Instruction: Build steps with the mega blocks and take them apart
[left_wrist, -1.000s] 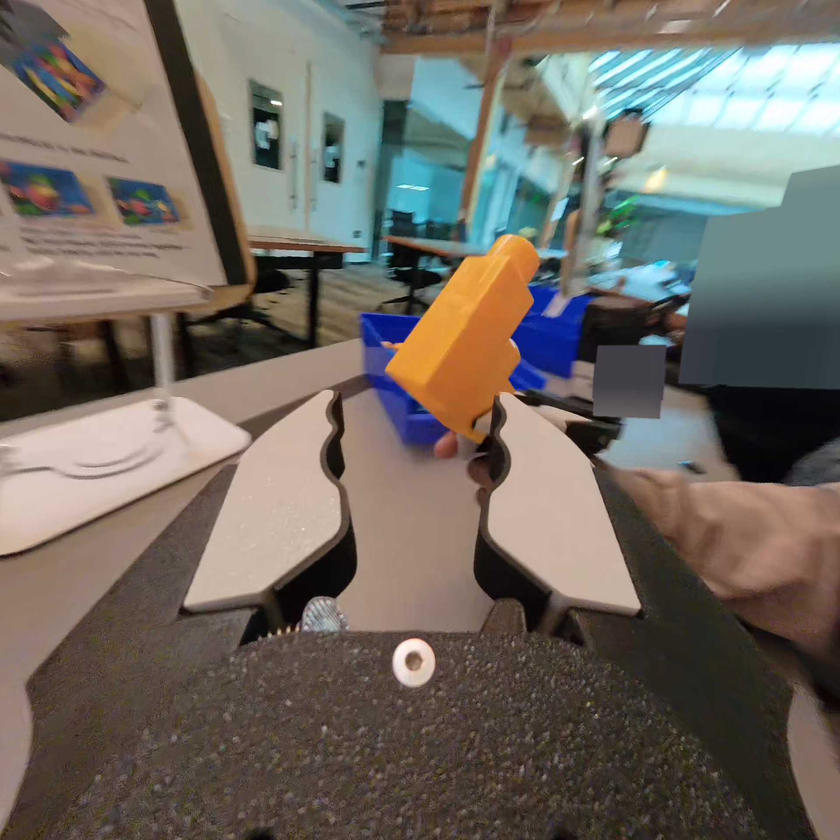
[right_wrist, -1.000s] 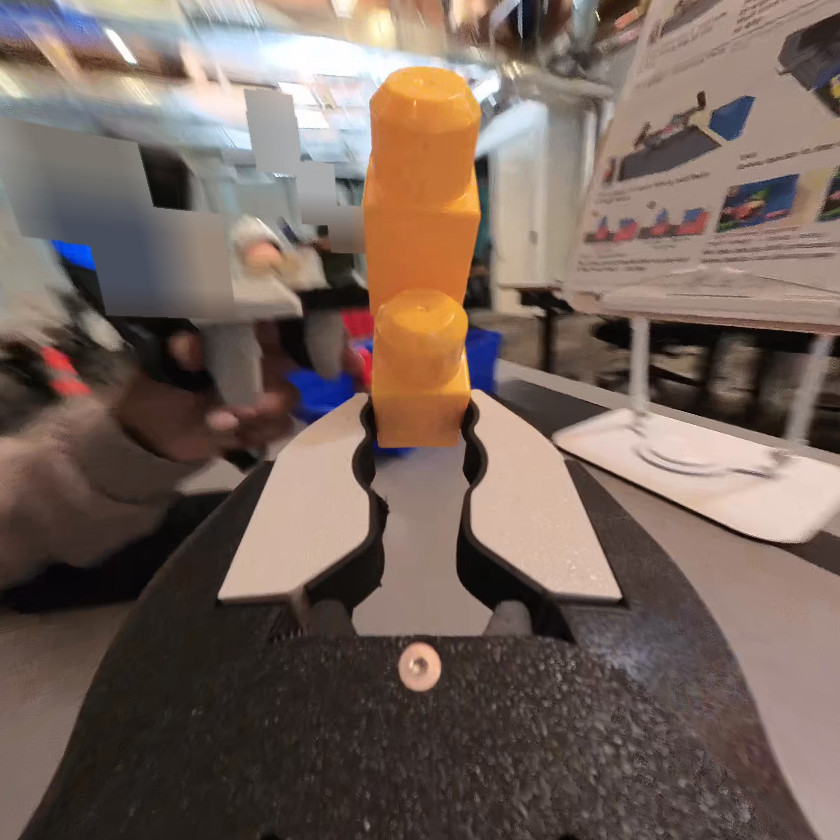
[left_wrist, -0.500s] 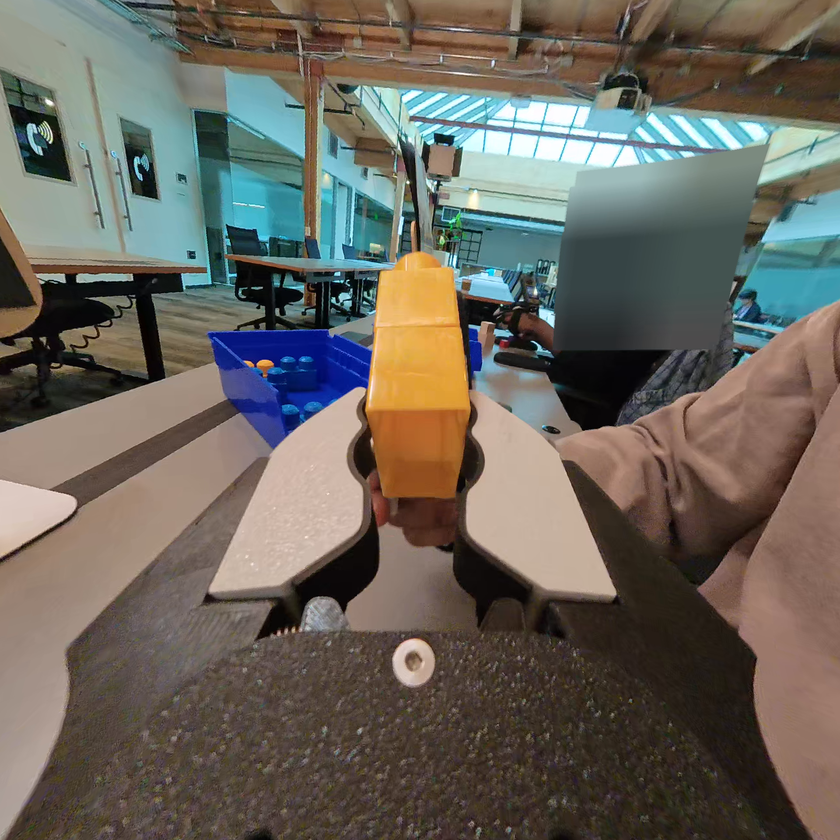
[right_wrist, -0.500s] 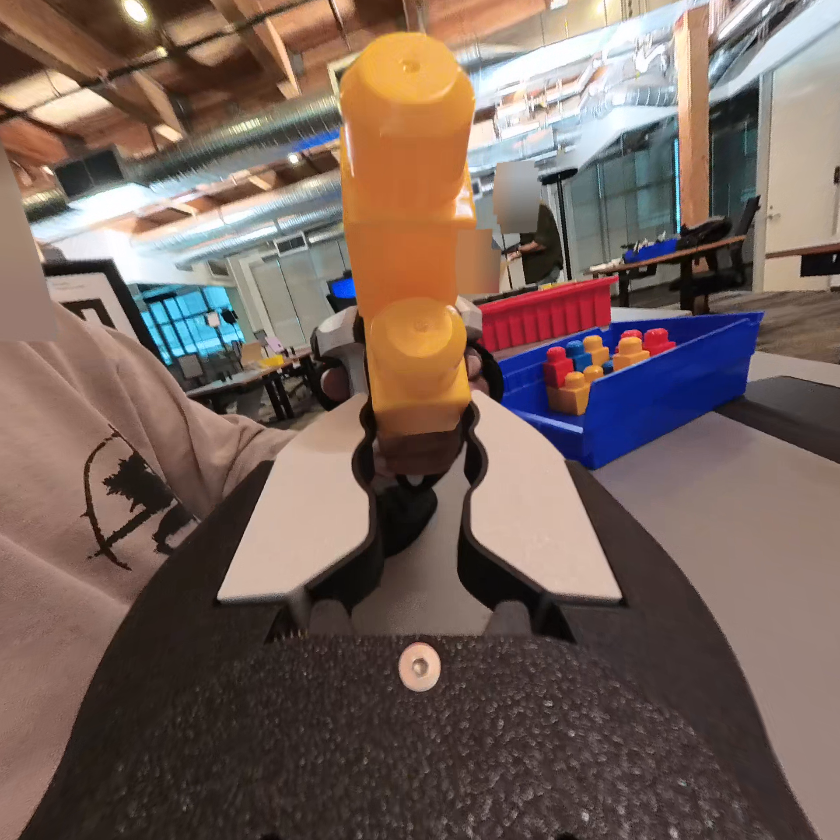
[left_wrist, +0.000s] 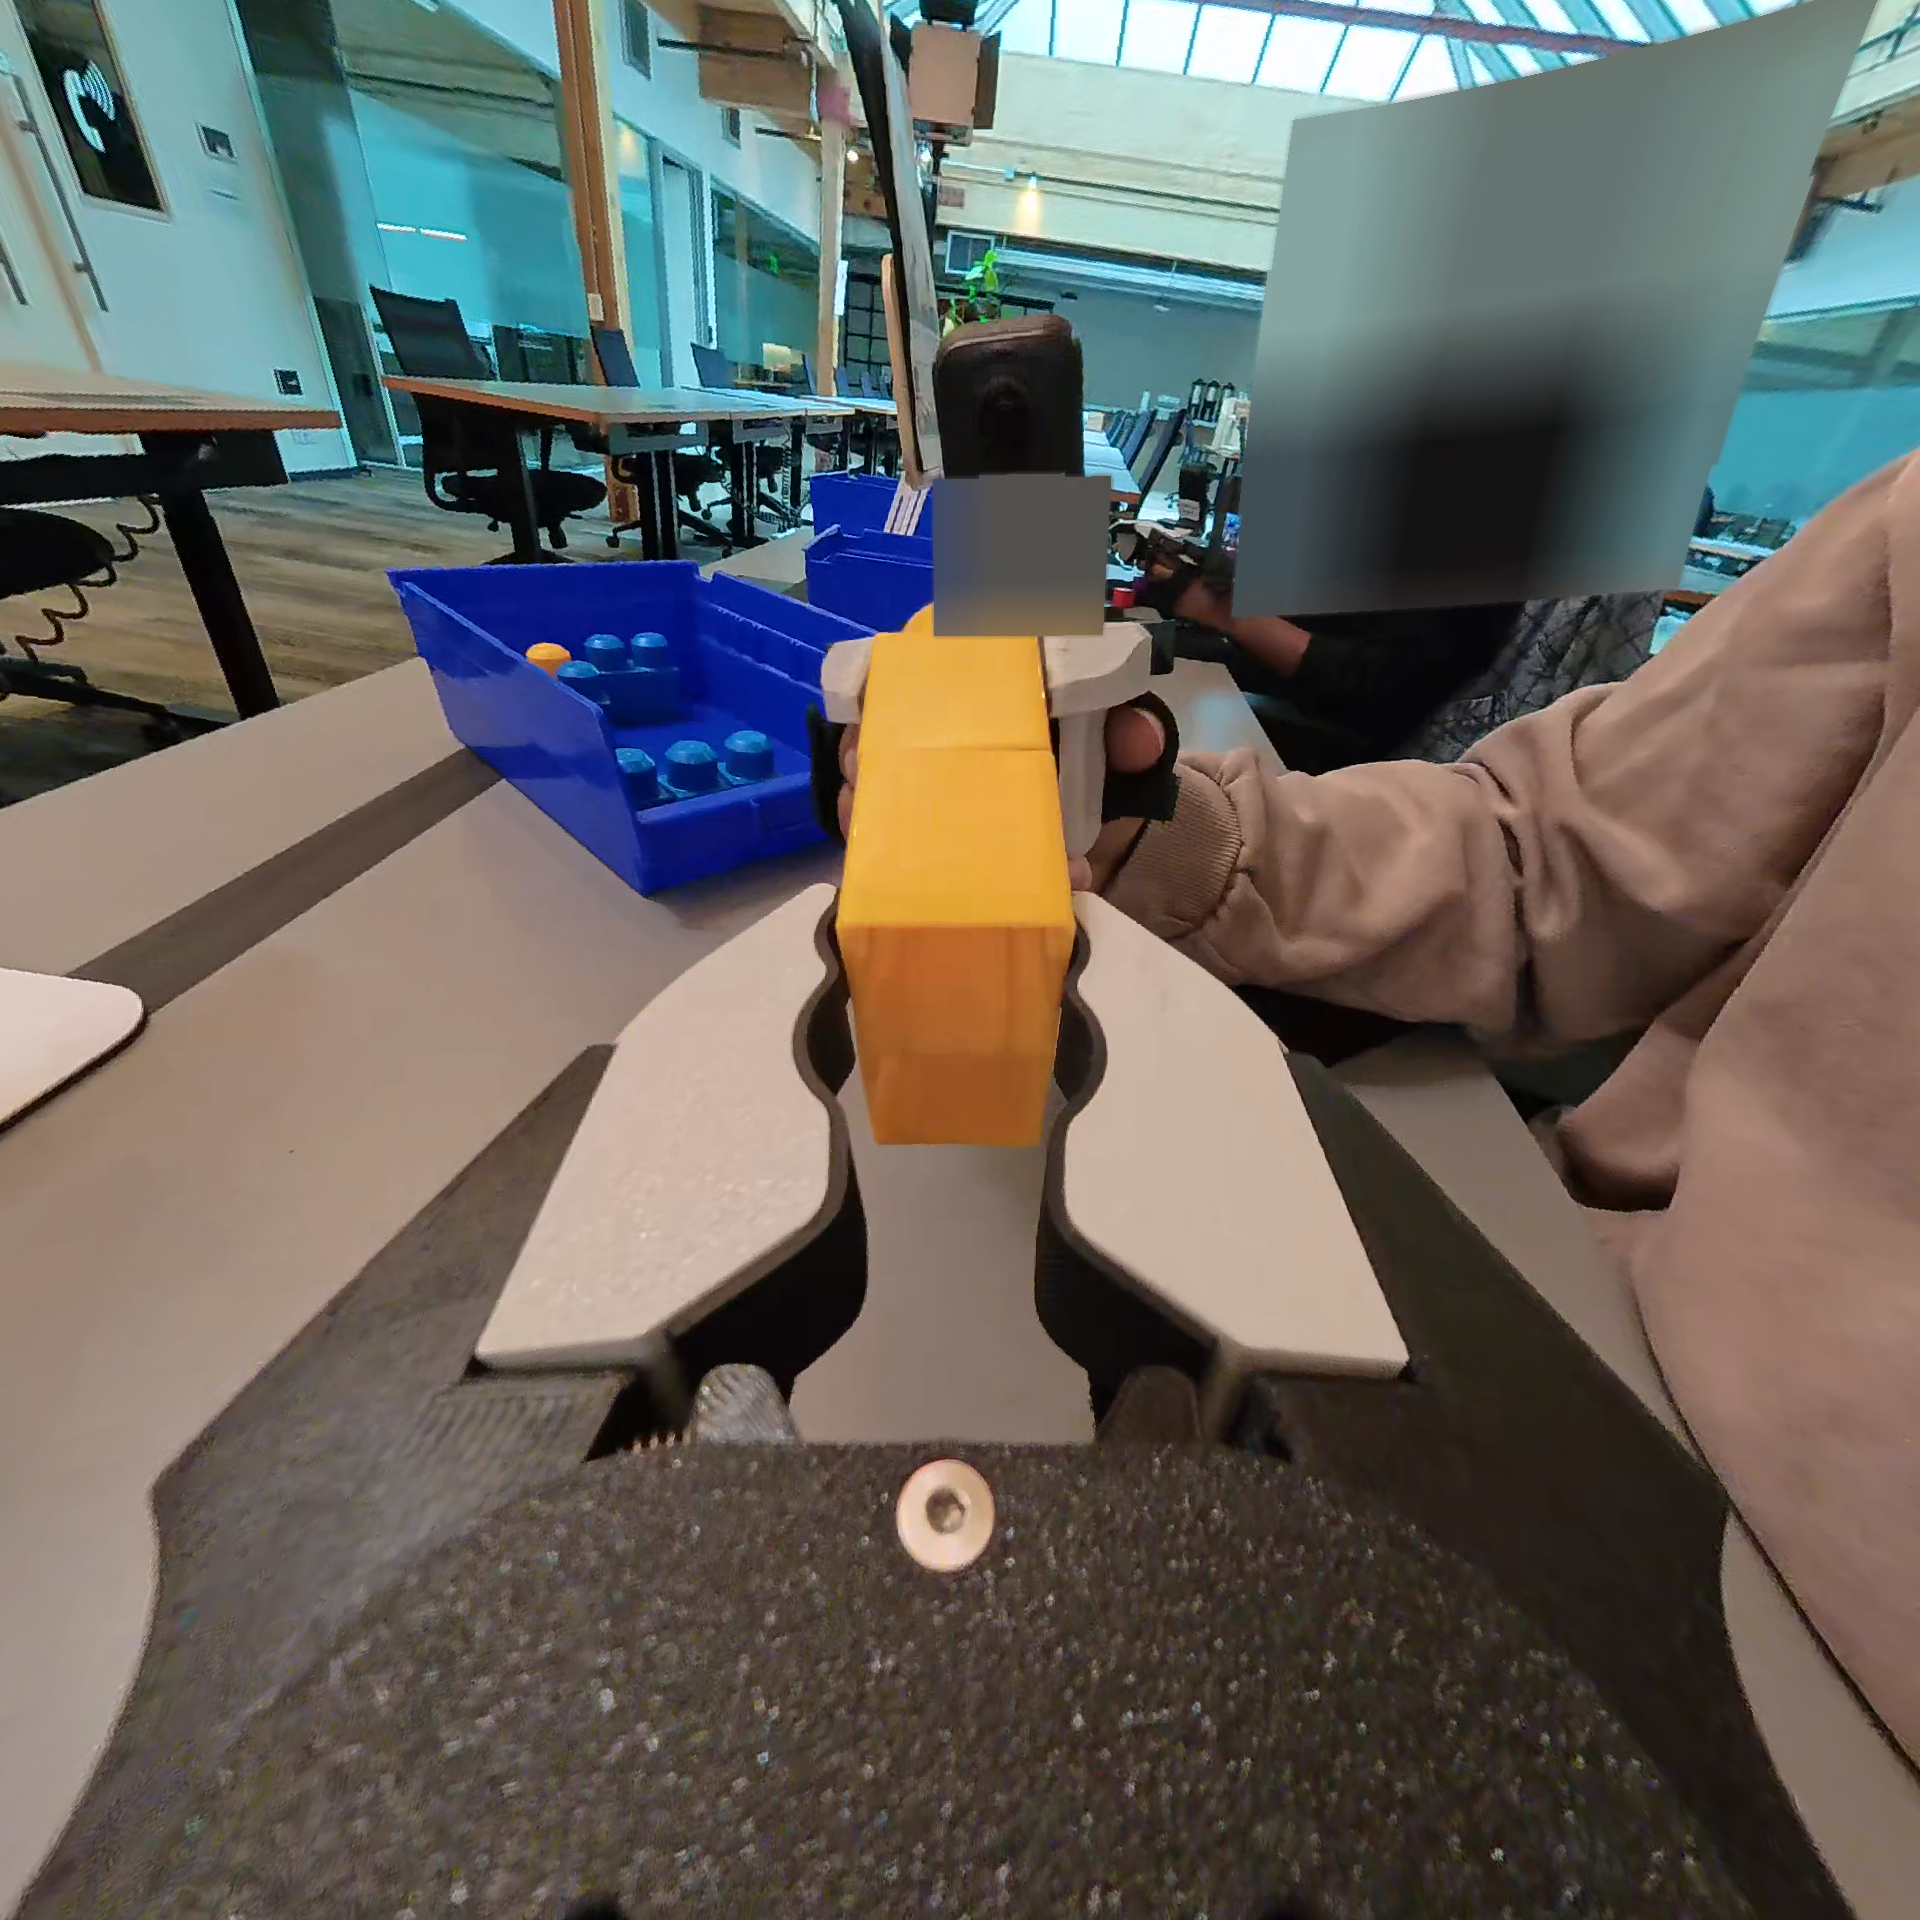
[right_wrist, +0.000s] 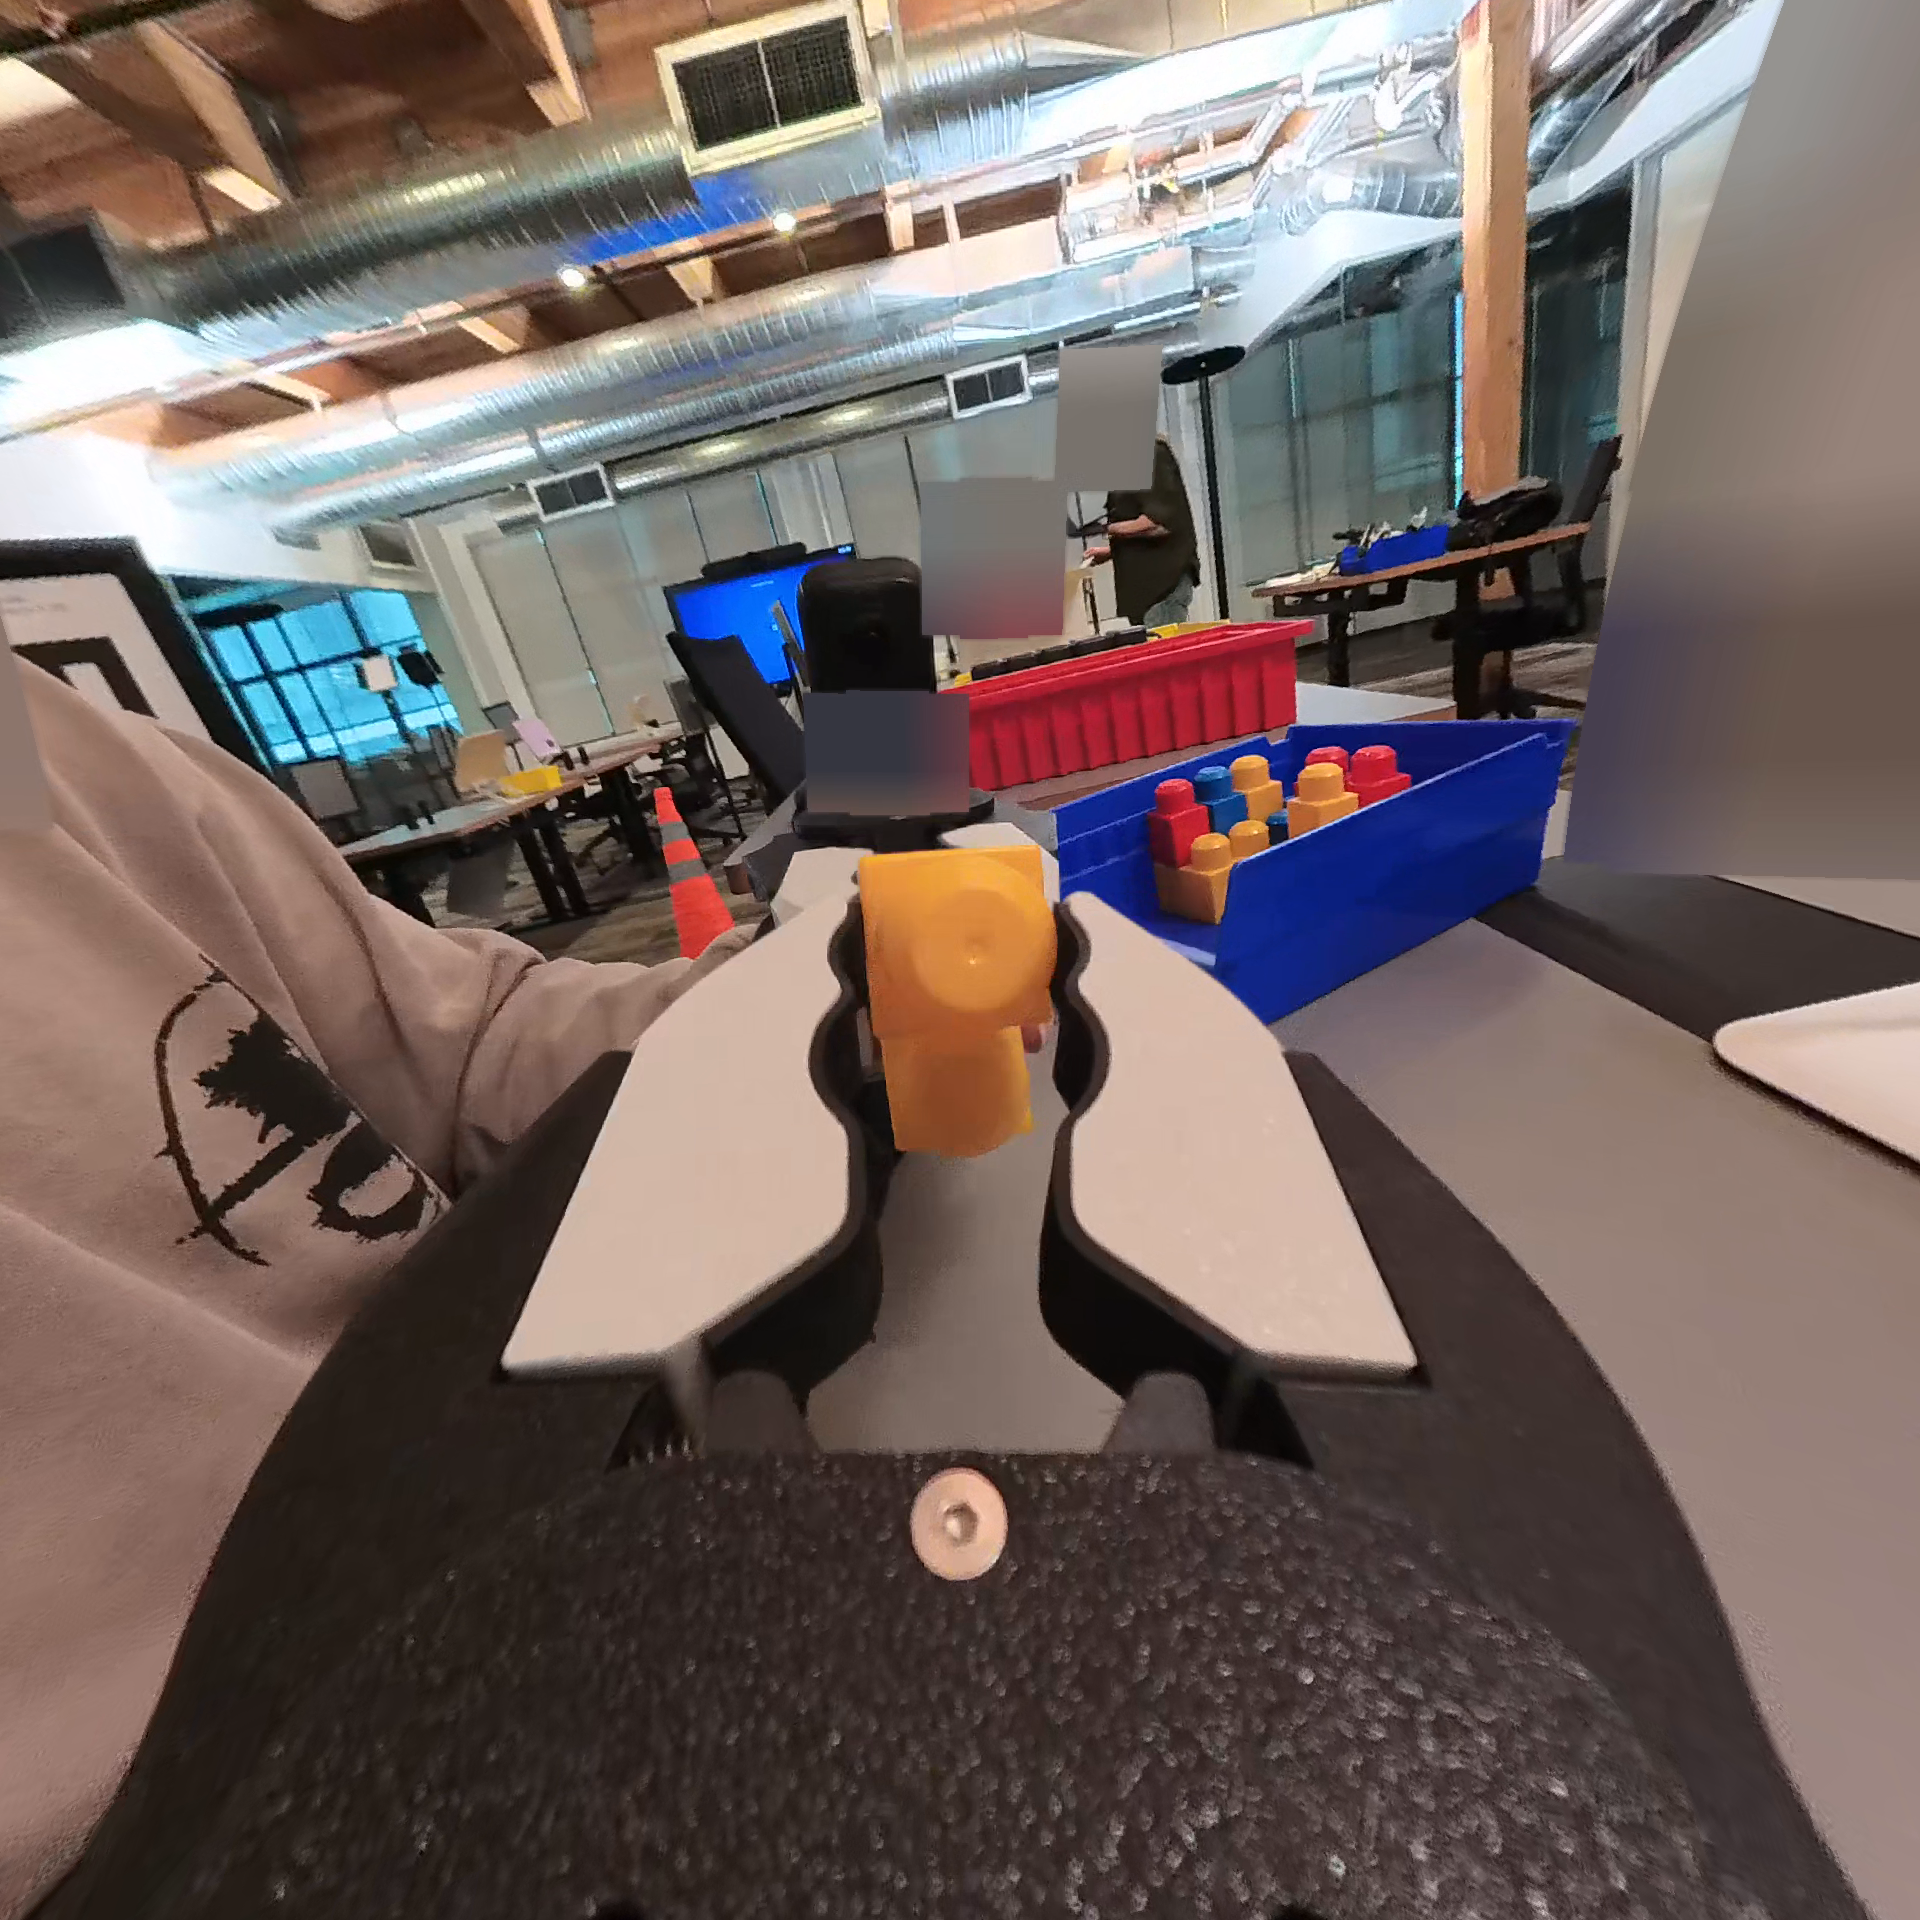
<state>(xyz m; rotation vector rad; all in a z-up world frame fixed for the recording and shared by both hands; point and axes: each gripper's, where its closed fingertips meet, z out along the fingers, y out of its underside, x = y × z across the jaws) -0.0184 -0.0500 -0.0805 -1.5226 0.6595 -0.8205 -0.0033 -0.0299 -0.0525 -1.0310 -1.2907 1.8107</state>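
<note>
The left gripper (left_wrist: 956, 997) had its pale grey fingers (left_wrist: 707, 1122) pinching the near end of the stack of orange plastic mega blocks (left_wrist: 951, 894), held in the air above the grey bench (left_wrist: 312, 1039). The right gripper (right_wrist: 951, 966), seen face-on from the other side, pinched the far end of the same stack (right_wrist: 951, 977), with one round stud pointing at its camera. From the left wrist view the stack hid most of the right gripper's fingers; only their white tips and a gloved hand (left_wrist: 1132, 769) showed behind it. How many blocks made up the stack was hard to tell.

Half a second earlier the stack had stood steeply upward in the right wrist view; it had since tipped level, and both grippers had closed in from opposite ends.

An open blue plastic bin (left_wrist: 540, 727) sat on the bench beyond the left gripper, holding blue blocks (left_wrist: 686, 764) and one orange stud. In the right wrist view a blue bin (right_wrist: 1351, 894) held red, orange and blue blocks (right_wrist: 1257, 821), with a long red bin (right_wrist: 1132, 707) behind it. A beige sleeve (left_wrist: 1507, 852) filled the right edge of the left view. A printed dark graphic on the beige shirt (right_wrist: 260, 1101) was partly cut off.
</note>
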